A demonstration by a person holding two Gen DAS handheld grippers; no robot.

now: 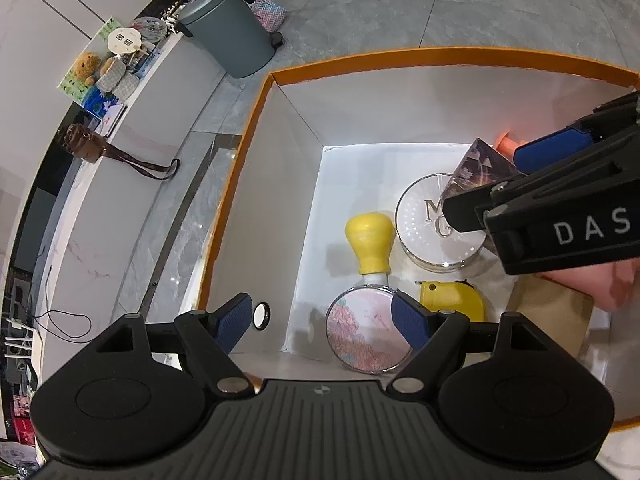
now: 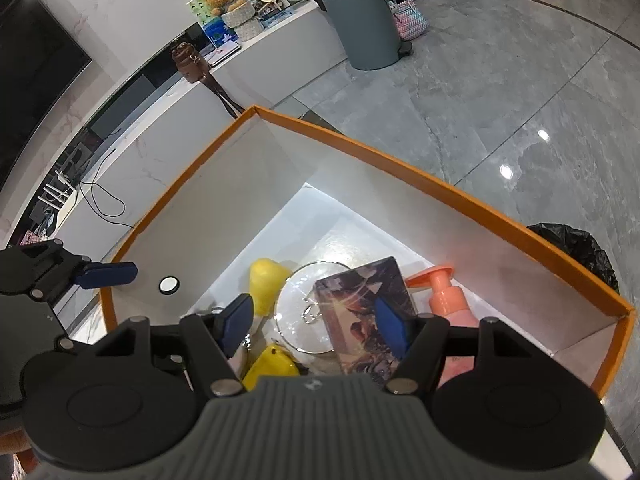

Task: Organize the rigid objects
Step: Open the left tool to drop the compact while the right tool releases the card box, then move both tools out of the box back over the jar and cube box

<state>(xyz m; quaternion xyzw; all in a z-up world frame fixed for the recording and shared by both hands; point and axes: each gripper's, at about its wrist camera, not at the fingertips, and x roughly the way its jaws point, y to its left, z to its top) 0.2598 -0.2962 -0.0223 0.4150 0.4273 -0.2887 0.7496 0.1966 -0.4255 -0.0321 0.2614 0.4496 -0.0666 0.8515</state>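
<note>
Hovering over the orange-rimmed white cardboard box, the right gripper has its jaws apart around the glossy printed card box, perhaps just released onto the round glass lid. Left gripper waits, jaws apart. Next: withdraw cleanly.

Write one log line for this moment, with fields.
left gripper: open, empty | right gripper: open, over picture box | orange-rimmed box: holds round glass container, yellow-handled mirror

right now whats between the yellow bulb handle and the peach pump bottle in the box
The round clear glass lid and the printed rectangular card box lie between the yellow bulb handle and the peach pump bottle, seen in the right wrist view.
</note>
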